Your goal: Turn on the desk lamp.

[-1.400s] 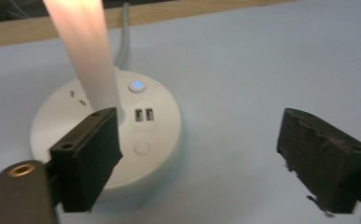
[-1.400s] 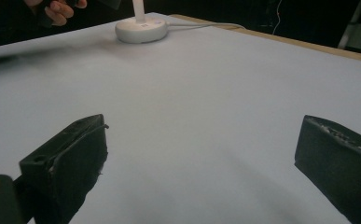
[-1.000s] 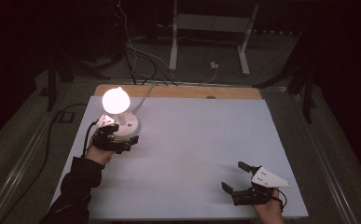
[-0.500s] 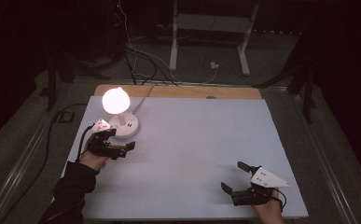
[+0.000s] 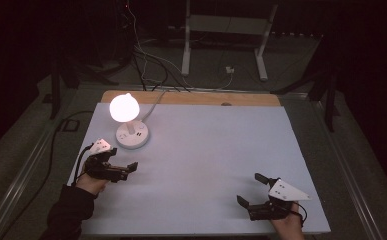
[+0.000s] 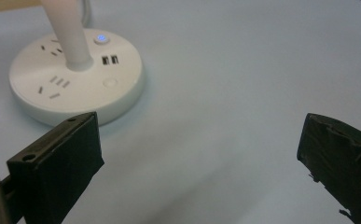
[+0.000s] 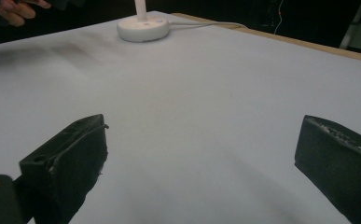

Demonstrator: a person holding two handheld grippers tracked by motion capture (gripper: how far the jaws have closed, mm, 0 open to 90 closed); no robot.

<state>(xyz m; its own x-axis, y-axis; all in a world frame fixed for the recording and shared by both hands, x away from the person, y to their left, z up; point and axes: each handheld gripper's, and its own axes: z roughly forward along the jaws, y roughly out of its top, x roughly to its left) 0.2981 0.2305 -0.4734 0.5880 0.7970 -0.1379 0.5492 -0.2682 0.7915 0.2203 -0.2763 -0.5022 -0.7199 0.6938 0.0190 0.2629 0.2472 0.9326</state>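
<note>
Black jaws of the left hand-held gripper (image 6: 201, 163) stood wide apart with nothing between them, and under the gap lay only the pale sheet of the counter (image 6: 243, 70). Just ahead of that hand-held gripper and off toward its left jaw sat the lamp base (image 6: 75, 77), a round white disc resting flat on the counter, close to the jaw tip but not touching it. On the top of the base, socket slots, a pair of USB ports and a small button lit blue (image 6: 101, 38) could be seen, and the white stem (image 6: 68, 32) rose upright from the middle. In the high view the left hand-held gripper (image 5: 123, 170) lay just short of the lamp base (image 5: 132, 136), with the glowing bulb (image 5: 124, 107) standing above the disc and a white cord (image 5: 153, 102) running off from it toward the far edge of the counter. The right hand-held gripper (image 5: 253, 192) rested well apart from the lamp, near the person's edge of the counter, its jaws likewise spread wide and holding nothing. Along its own view, the right hand-held gripper (image 7: 201, 163) looked across a long stretch of bare sheet to the lamp base (image 7: 143, 28) far ahead, with the person's left hand (image 7: 17, 10) beyond its left jaw.
</note>
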